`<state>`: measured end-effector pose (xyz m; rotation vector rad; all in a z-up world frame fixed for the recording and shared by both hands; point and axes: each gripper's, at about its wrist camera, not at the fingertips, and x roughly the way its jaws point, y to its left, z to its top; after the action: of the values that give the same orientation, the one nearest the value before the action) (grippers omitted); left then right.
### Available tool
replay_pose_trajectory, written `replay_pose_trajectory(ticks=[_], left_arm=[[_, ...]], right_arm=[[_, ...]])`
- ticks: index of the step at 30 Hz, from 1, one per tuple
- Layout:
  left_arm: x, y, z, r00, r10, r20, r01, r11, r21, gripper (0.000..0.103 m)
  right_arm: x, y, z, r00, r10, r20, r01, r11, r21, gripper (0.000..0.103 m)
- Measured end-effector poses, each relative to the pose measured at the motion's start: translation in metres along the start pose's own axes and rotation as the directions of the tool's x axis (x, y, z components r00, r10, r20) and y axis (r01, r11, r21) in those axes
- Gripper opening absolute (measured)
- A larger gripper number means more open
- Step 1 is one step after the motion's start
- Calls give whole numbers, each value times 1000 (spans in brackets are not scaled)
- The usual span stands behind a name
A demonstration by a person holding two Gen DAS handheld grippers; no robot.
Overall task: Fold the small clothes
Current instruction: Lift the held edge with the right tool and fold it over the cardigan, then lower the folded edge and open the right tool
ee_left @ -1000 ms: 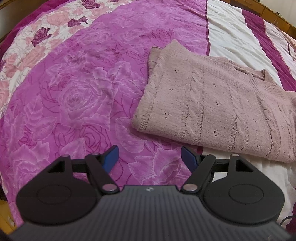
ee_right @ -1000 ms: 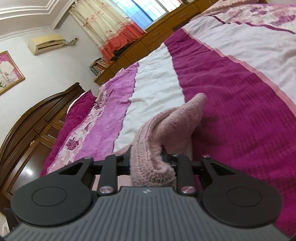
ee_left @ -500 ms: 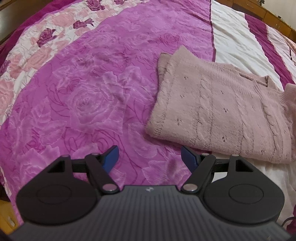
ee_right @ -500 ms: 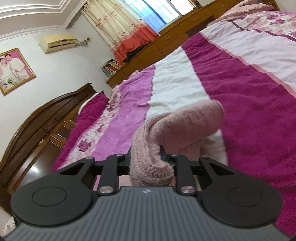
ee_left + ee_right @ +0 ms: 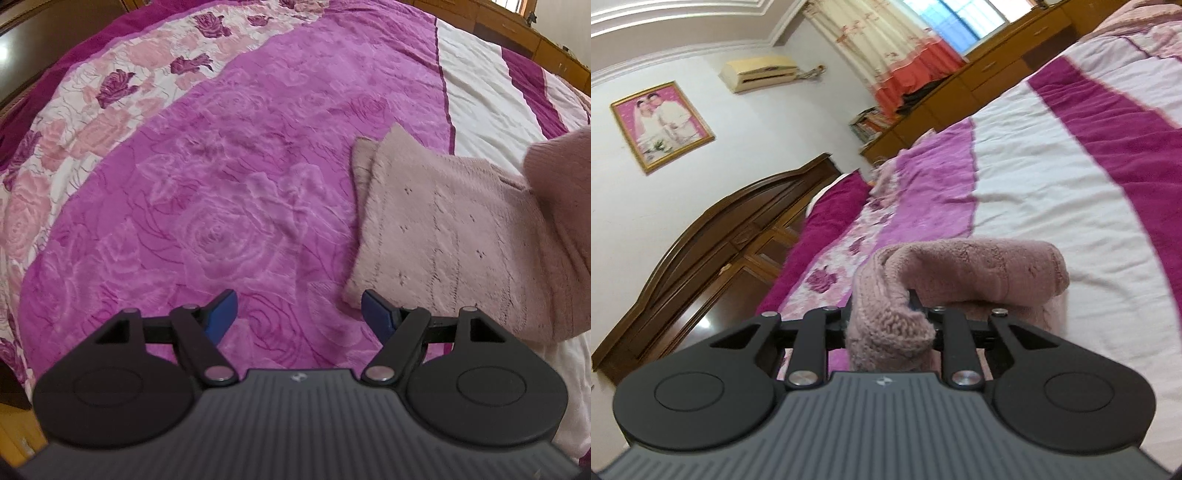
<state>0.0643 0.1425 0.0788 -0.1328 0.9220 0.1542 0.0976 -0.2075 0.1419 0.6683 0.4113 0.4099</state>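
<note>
Pinching a raised fold of the pink sweater above the bed, the right gripper holds tight; the left gripper hovers spread beside the sweater's near corner.

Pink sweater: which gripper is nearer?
Right. The right gripper is clamped on the pink sweater; the left gripper hangs open just short of its near corner.
</note>
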Motion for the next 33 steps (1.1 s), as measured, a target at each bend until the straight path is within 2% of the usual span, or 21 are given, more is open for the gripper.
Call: replay_pose_trajectory(ticks=[6, 11, 17, 20, 24, 27, 33], left_arm=[[0, 15, 5, 1000, 9, 11, -9, 1000, -20, 75], [2, 30, 6, 1000, 19, 9, -18, 999, -39, 75], [6, 43, 7, 1000, 25, 6, -25, 998, -56, 75], [8, 46, 9, 1000, 21, 8, -21, 998, -60, 75], [10, 45, 13, 1000, 6, 12, -6, 998, -64, 75], [10, 42, 16, 1000, -23, 19, 25, 997, -69, 75], [5, 27, 28, 993, -112, 46, 115, 991, -63, 75]], right_arm=[[39, 35, -26, 997, 21, -72, -24, 999, -43, 26], [81, 53, -62, 990, -17, -142, 2, 994, -109, 26], [124, 63, -113, 965, -73, -253, 26, 983, -184, 26], [136, 65, -132, 949, -118, -294, 43, 967, -249, 31], [133, 69, -135, 950, -94, -298, 16, 967, -253, 50], [122, 69, -129, 951, -61, -302, -9, 974, -225, 56], [81, 70, -116, 958, -42, -283, -25, 973, -229, 58]])
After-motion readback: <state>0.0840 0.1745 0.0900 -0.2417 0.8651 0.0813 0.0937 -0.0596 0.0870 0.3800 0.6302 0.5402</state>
